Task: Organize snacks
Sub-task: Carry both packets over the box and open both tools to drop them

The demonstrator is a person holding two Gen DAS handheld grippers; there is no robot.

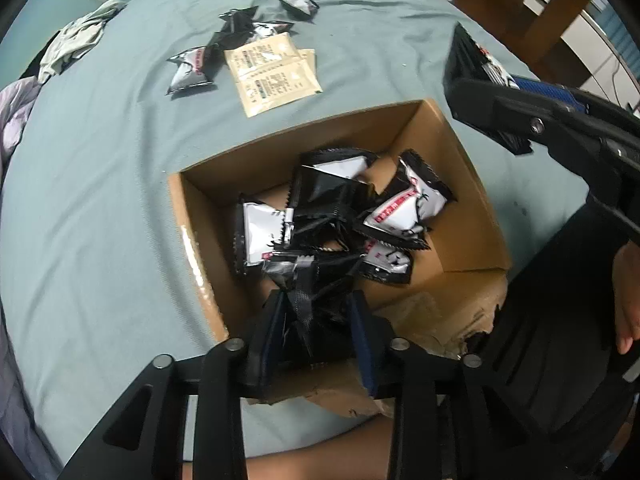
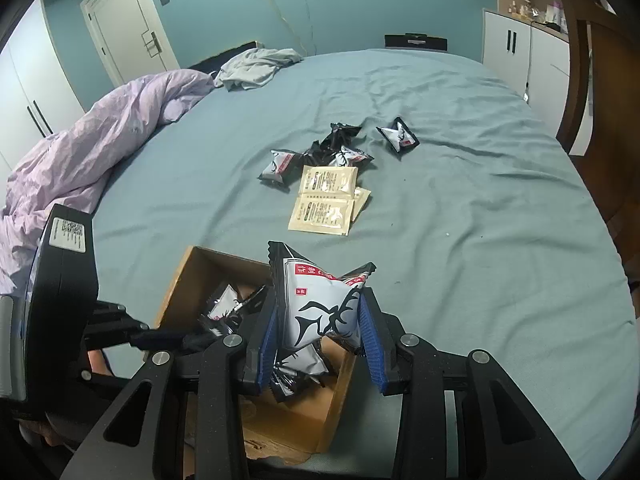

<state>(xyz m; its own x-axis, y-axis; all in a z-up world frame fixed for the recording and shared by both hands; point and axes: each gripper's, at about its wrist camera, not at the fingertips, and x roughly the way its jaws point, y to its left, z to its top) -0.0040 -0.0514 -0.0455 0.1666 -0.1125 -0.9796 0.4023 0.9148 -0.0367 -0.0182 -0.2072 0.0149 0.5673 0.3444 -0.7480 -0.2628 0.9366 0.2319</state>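
We see the cardboard box (image 1: 460, 216) sitting on the grey-green bedsheet (image 1: 100, 200), its top open and its near flap torn and crumpled. Inside lies a loose heap of snack packets (image 1: 344, 216), black and silver-white with red labels, tilted every way and overlapping.

Our left gripper (image 1: 316, 320) points down into the near end of the box. Its jaws stand a little apart, and a dark packet (image 1: 300, 304) lies between the fingers; we cannot tell whether the pads press on it. Our right gripper (image 2: 318, 320) is clamped on a white packet with a black deer drawing (image 2: 320, 304), its blue pads (image 2: 370, 344) squeezing both sides, held upright over the box's near corner.

Further out on the sheet, well apart from the box, lie several more black-and-white packets (image 2: 280, 166) in a loose cluster, and just beside them beige flat sachets (image 2: 324, 204) overlapping one another. Nothing lies between these and the box but bare, wrinkled sheet.

The left wrist view alone shows the box's full contents, plus the right gripper's body and a hand (image 1: 628, 300) at the right edge. The right wrist view alone shows the room: a lilac duvet (image 2: 92, 140) bunched at the left, a pale crumpled garment (image 2: 256, 66) at the far edge, a white door (image 2: 128, 20), teal wall and white cabinets (image 2: 516, 48).
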